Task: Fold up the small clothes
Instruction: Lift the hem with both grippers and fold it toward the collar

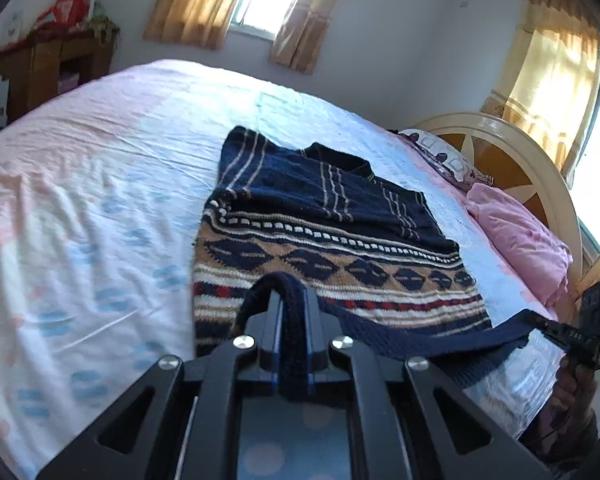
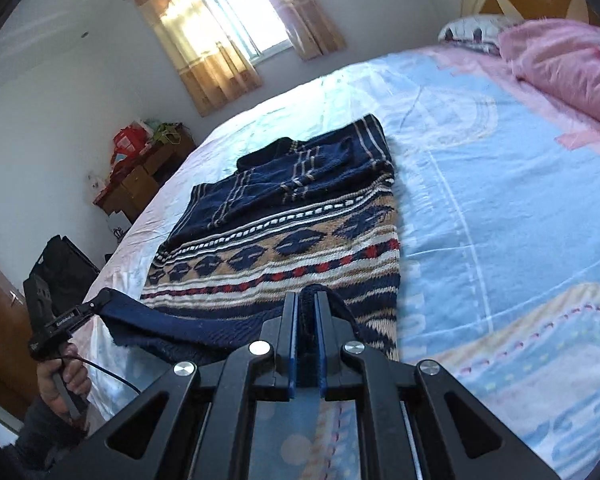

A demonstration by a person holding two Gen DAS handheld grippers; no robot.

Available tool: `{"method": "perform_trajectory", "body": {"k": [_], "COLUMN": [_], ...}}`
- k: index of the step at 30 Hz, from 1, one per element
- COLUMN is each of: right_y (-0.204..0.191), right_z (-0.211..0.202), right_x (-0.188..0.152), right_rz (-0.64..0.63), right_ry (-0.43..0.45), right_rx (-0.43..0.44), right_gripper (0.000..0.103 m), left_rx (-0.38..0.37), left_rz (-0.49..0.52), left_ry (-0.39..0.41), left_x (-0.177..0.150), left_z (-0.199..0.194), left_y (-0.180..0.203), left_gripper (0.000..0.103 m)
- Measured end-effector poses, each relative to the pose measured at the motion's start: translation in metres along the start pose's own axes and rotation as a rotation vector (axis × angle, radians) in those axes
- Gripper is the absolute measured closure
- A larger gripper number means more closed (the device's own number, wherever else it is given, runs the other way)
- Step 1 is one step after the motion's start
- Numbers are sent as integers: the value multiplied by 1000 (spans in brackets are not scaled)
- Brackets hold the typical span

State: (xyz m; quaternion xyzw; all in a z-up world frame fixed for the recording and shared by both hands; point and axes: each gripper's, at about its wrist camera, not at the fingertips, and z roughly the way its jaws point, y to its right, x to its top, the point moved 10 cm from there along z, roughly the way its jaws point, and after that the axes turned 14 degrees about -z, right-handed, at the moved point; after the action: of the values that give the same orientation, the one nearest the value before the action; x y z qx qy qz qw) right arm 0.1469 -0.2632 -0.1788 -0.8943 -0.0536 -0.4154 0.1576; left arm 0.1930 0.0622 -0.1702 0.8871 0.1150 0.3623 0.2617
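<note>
A navy knit sweater (image 1: 328, 216) with tan, white and red pattern bands lies on the bed, its sleeves folded in over the chest. My left gripper (image 1: 294, 300) is shut on the navy ribbed hem at its left corner. My right gripper (image 2: 306, 300) is shut on the hem's other corner. Both hold the hem lifted a little above the sheet, stretched between them. The right gripper also shows in the left wrist view (image 1: 556, 330), and the left gripper in the right wrist view (image 2: 90, 306). The sweater also shows in the right wrist view (image 2: 296, 208).
The bed sheet (image 1: 100, 184) is pale pink and blue. A pink pillow (image 1: 520, 240) and a patterned pillow (image 1: 444, 156) lie by the cream headboard (image 1: 512, 148). A wooden cabinet (image 1: 48, 68) stands past the bed's far side. Curtained windows are behind.
</note>
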Motion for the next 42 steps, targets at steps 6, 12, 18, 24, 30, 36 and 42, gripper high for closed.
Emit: {"method": "perform_trajectory", "body": {"k": [6,12,18,24,30,36,42], "right_y": [26,31,52,54,63,51,39], "right_z": [34,46,70,86,73,98,141], "right_x": [6,29,34,32,42,46,36], "right_rz": [71,90,208,182,109,-148,-296], "right_ry": [-52,-57,-108,-132,-79,-153,-277], "right_rx": [-9,5,57,112,60,-77,-102], "right_gripper": [96,97,97,85,46,47,91], "left_rx": [36,7,23,59,46,44,20], "left_rz": [-73,-93,-87,-90,-94,-80,-109], "left_ry": [-68,-69,-81,-126,-128,-129,-162], "left_x": [6,23,38,32,31,32,36], "left_z": [42,49,67,94,100,104,106], "left_y": [-18,-11,-16,-26,-27,-27,-27], "left_gripper": [94,94,94,94,94,94,94]}}
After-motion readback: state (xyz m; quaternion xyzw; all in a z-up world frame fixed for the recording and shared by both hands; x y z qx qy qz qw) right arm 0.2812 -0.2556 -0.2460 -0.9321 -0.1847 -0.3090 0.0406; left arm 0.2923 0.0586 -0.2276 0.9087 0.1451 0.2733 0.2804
